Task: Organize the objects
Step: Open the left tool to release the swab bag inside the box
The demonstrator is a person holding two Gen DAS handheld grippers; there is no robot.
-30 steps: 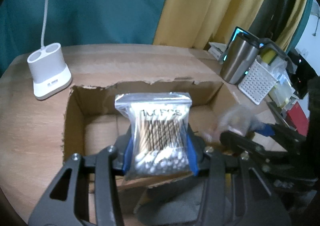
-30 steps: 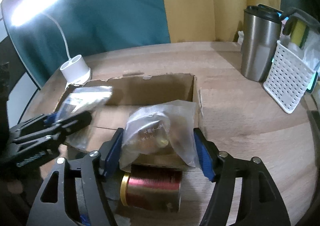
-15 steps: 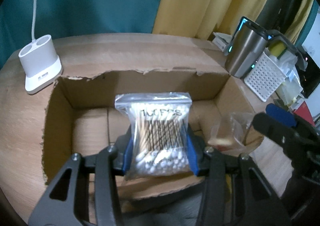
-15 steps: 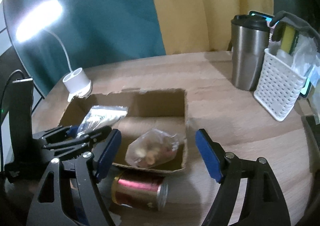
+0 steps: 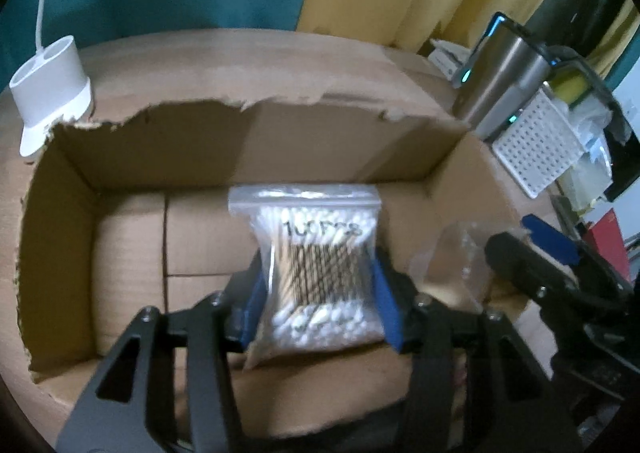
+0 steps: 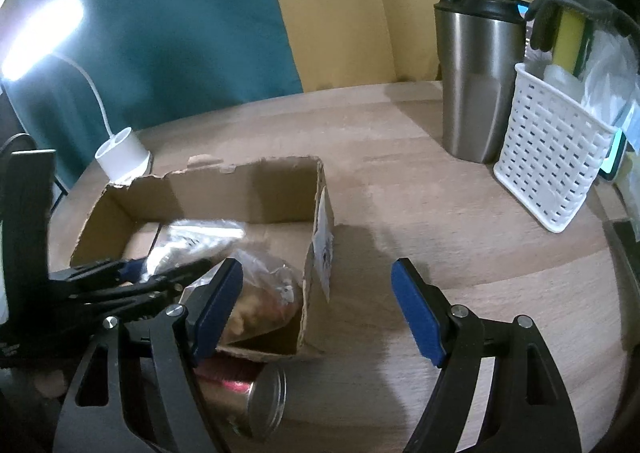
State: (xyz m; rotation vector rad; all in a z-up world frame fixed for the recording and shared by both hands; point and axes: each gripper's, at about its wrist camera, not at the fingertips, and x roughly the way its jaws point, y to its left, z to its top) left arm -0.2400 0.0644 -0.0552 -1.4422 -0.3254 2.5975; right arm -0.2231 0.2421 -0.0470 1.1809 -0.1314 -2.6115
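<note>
Torn brown cardboard box [image 5: 132, 157] on the wooden bench [image 6: 440, 221].
Left gripper [image 5: 316, 293] jaws, just opening, bracket the clear cotton-swab bag [image 5: 316, 265] inside it; right gripper [image 6: 320, 309] jaws gape, empty.

On the surface [image 6: 420, 181] sits my box [image 6: 280, 189], and in it lie the swab bag [image 5: 316, 273] between my left jaws and a snack bag [image 6: 264, 297] at its right end. A can [image 6: 248, 401] lies just before the box. Behind its left corner stands the lamp base [image 6: 120, 155]; far right stand a tumbler [image 6: 476, 85] and a basket [image 6: 548, 169], side by side.
</note>
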